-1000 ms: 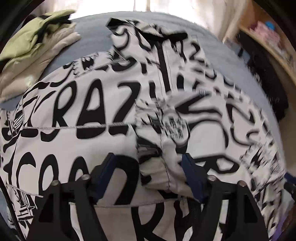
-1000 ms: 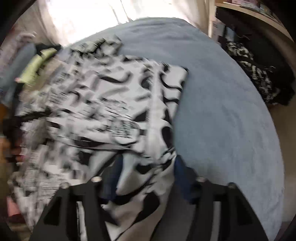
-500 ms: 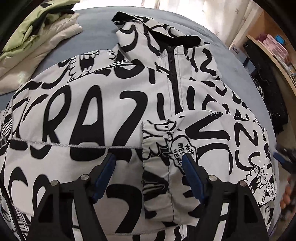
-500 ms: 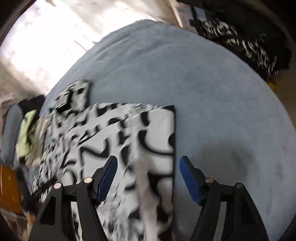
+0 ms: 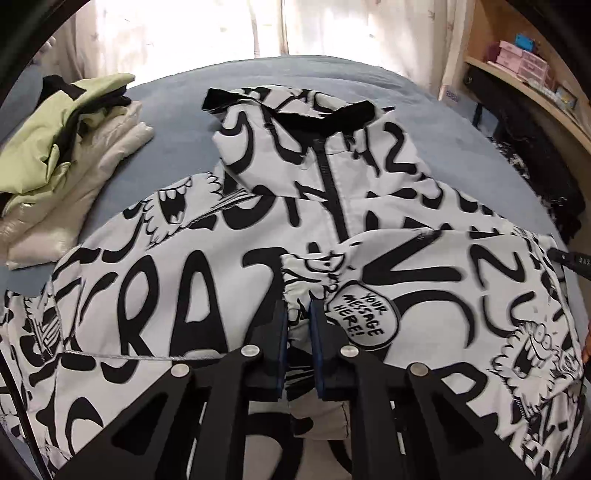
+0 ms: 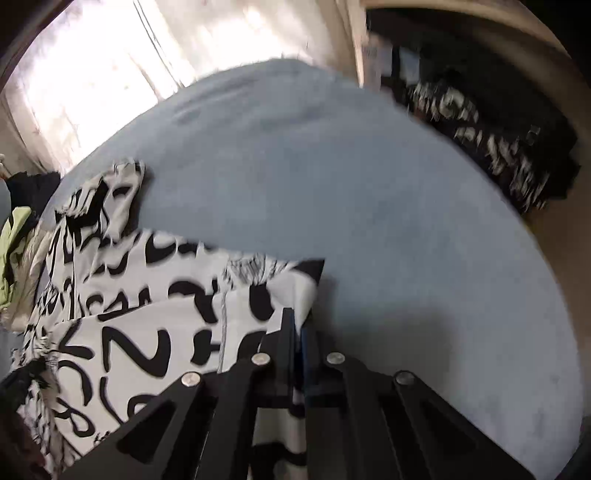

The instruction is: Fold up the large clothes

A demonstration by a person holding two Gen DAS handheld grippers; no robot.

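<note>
One large jacket [image 5: 229, 295], white with bold black lettering and cartoon figures, is spread flat on a blue-grey bed cover [image 5: 177, 122]. Its black zip runs up the middle to a black-edged collar at the far end, and one sleeve is laid across the front, its gathered cuff [image 5: 299, 280] pointing toward the near edge. That cuff is pinched by the left gripper [image 5: 297, 321], whose jaws have just been closing and are now clamped on the fabric, a fold of which is seen between the blue pads [image 5: 281, 332]. The right gripper [image 6: 297, 332] is set at the jacket's side edge [image 6: 295, 288], where the garment meets the bare cover; its jaws have just been closing too and are now pressed together, with the cloth's edge caught between them. A stack of folded clothes [image 5: 62, 162], pale green over cream, is placed on the cover well left of the jacket. A dark patterned garment [image 6: 495, 147] is seen beyond the bed's right side, below a wooden shelf [image 5: 524, 85]. Bright curtains [image 5: 221, 29] are hung behind the bed.
</note>
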